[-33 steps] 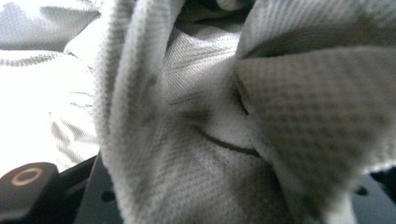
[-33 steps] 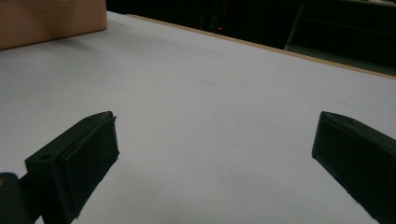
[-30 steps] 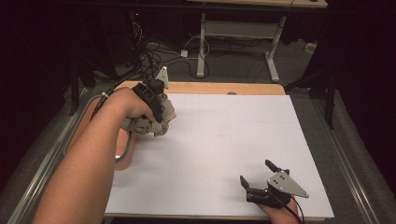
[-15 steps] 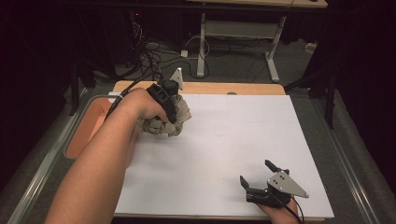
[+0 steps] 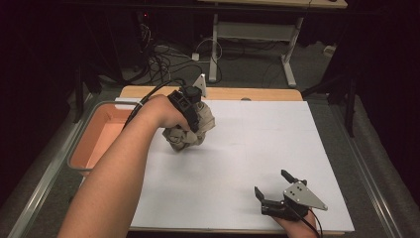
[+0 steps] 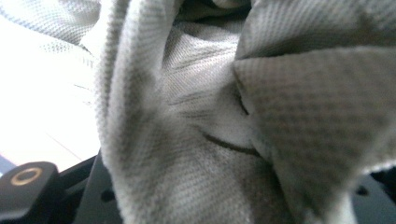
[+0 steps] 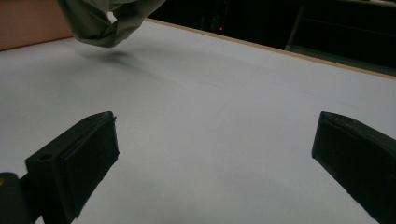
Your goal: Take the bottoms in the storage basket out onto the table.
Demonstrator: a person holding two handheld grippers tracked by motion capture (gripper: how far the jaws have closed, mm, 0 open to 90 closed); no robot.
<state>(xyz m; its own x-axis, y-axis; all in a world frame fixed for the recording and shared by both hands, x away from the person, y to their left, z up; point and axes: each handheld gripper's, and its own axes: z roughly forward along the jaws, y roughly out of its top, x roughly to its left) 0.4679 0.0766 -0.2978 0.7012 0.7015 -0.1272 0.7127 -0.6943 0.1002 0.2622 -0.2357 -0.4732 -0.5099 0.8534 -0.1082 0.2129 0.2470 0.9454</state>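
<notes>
A bunched grey mesh cloth point(image 5: 190, 131) hangs just above the white tabletop point(image 5: 247, 144), left of its middle. My left gripper point(image 5: 190, 116) is shut on it from above, with the person's hand wrapped round the gripper. In the left gripper view the cloth point(image 6: 210, 116) folds over the jaws and hides them. In the right gripper view the cloth point(image 7: 105, 21) hangs at the top left above its shadow. My right gripper point(image 5: 275, 191) rests near the table's front right edge. It is open, with bare table between its jaws point(image 7: 215, 154).
An orange-pink bin point(image 5: 101, 136) stands against the table's left side. A wooden strip point(image 5: 237, 93) runs along the far edge. Behind the table are desk legs and cables on the floor.
My left gripper has carried the cloth to the right, away from the bin and over the white tabletop. The right gripper has stayed put.
</notes>
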